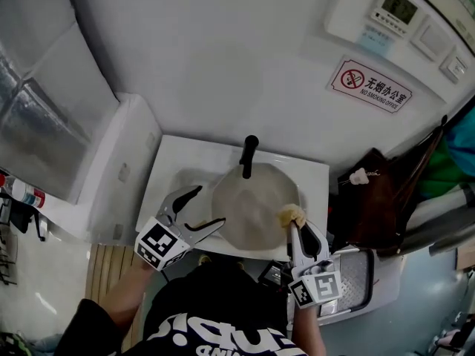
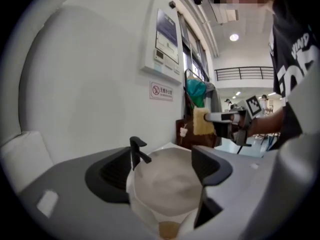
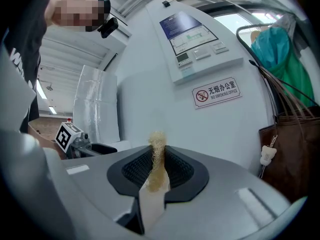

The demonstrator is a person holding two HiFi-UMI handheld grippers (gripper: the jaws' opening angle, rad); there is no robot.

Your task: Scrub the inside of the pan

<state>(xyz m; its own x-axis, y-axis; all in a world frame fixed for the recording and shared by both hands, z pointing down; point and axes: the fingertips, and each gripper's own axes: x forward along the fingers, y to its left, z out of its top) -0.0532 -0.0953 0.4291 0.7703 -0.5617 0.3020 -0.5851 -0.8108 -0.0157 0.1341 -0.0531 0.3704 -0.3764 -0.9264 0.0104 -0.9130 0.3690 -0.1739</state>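
A pale round pan (image 1: 252, 208) lies in the white sink (image 1: 174, 158), under the black tap (image 1: 249, 156). Its brown handle end (image 1: 199, 225) points toward my left gripper (image 1: 209, 206), which is open with its jaws spread at the pan's left rim. In the left gripper view the pan (image 2: 167, 184) fills the gap between the open jaws of the left gripper (image 2: 167, 159), and the brown handle end (image 2: 169, 229) shows low between them, untouched. My right gripper (image 1: 297, 227) is shut on a yellow scrub sponge (image 1: 292, 215) at the pan's right rim. The sponge (image 3: 158, 156) stands pinched upright in the right gripper (image 3: 159, 160).
A brown bag (image 1: 378, 199) with teal cloth hangs right of the sink. A no-smoking sign (image 1: 371, 85) and a control panel (image 1: 397, 10) are on the wall behind. A white box (image 1: 111, 169) stands left of the sink and a metal tray (image 1: 356, 273) lies at the lower right.
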